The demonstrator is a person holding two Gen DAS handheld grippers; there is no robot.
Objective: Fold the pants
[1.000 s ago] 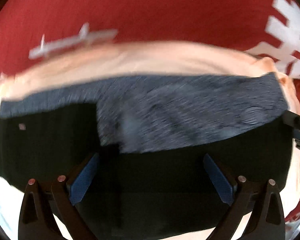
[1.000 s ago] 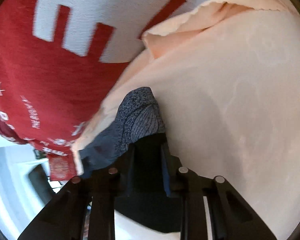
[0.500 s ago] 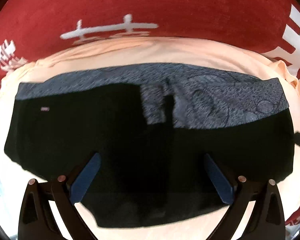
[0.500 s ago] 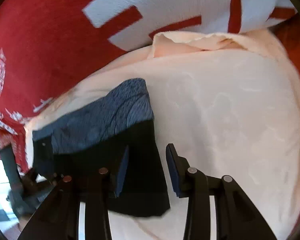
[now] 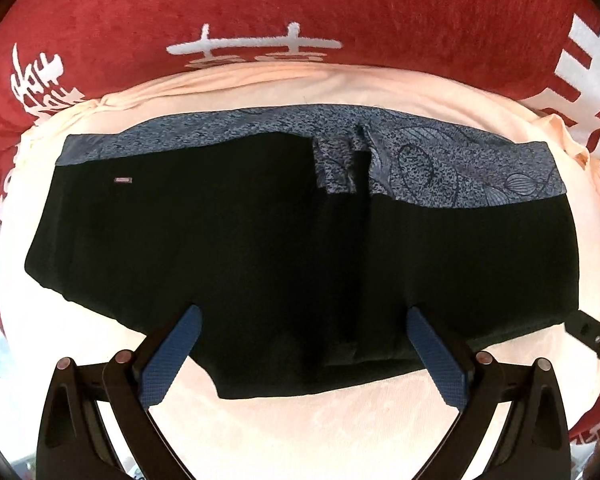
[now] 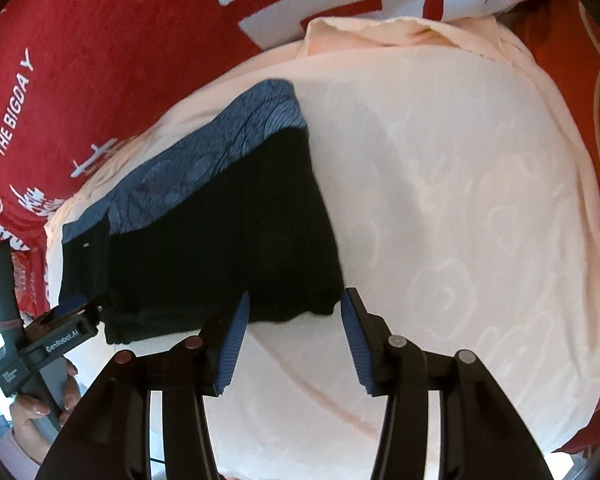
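Both grippers have let go and lifted: the right gripper [image 6: 294,320], jaws opening and empty, and the left gripper [image 5: 302,346], spread wide. Folded pants [image 5: 260,240] lie mid-frame on the peach cloth [image 5: 340,420]. Soft, limp fabric; pinch its patterned waistband [image 5: 440,160] corners. Red blanket [image 6: 80,60] reads "THE BIGDA Y"; the left gripper's handle "GenRobot.AI".

right gripper [image 6: 294,312] off the pants [image 6: 220,240] (fingers opening), both grippers higher

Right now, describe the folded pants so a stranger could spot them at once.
On the red blanket lies a peach cloth. The folded pants lie flat on it: the only black item, with a speckled blue-grey waistband along the far edge.
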